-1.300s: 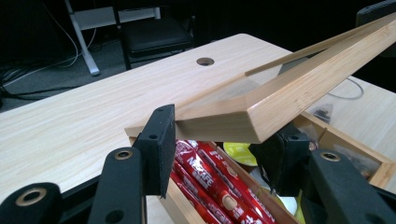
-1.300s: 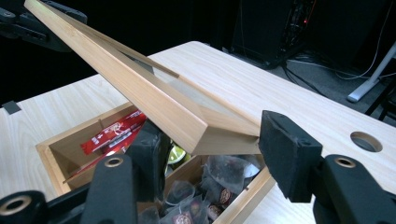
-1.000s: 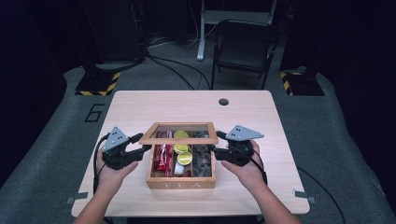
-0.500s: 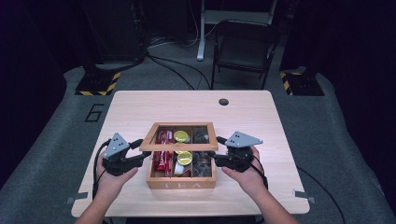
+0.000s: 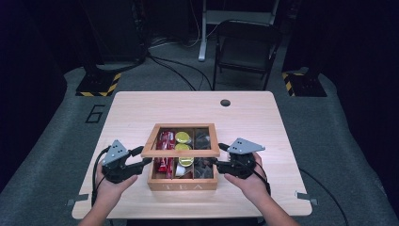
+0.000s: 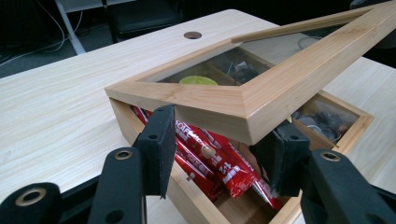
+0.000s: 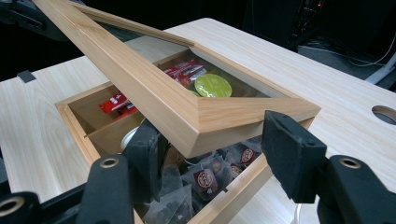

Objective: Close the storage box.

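Your left gripper (image 6: 219, 154) and right gripper (image 7: 219, 154) each have their jaws clamped on a front corner of the lid (image 5: 181, 146). It's stiff but glazed and hinged to the tea box (image 5: 183, 183), so grip the wooden frame and move both corners evenly.

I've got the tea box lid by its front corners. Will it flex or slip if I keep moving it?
The lid is a thick wooden frame around a clear pane, so it is probably stiff and won't sag. Its smooth wood could slide on the left gripper and right gripper pads. The pane is likely fragile if dropped onto the box.

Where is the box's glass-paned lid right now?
In the high view the lid is raised at a slant over the wooden tea box, mid-table, between the left gripper and right gripper.
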The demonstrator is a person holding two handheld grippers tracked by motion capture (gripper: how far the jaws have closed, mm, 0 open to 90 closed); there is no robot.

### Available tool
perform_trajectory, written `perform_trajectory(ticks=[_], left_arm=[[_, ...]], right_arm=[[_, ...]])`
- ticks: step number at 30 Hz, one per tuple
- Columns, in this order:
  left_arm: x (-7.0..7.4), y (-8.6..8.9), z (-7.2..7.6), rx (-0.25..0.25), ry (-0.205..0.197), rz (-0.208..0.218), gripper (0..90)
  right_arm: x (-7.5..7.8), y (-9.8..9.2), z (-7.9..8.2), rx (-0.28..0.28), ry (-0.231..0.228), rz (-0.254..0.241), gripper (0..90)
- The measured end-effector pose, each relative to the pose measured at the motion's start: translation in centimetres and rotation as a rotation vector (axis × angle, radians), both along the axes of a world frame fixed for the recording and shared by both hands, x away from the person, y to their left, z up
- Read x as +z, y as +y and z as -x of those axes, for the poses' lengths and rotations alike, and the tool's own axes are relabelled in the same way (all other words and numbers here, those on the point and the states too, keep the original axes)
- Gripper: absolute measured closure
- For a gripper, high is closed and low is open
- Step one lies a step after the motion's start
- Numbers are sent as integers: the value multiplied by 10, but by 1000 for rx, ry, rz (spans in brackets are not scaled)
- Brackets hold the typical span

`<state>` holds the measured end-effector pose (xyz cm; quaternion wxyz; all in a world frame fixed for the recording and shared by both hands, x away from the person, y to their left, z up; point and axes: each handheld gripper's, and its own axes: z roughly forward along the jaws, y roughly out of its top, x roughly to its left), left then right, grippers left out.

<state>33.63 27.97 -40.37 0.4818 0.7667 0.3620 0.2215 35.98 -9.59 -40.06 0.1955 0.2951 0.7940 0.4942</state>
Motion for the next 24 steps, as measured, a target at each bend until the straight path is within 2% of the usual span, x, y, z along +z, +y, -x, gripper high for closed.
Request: perform_trajectory(ticks=[7,12,14,24], left_arm=[[-6,0,7,-3,5,-2,501],[-11,-1,12,-9,7,-20,501],[-14,-1,14,-8,13,-26,501],[-30,-2,22,-18,31,-48,502]], right_arm=[[-5,0,6,5,-1,14,413],[-11,-1,11,15,0,25,416],[-14,-1,14,2,2,17,418],[-29,-2,21,10,35,47,427]])
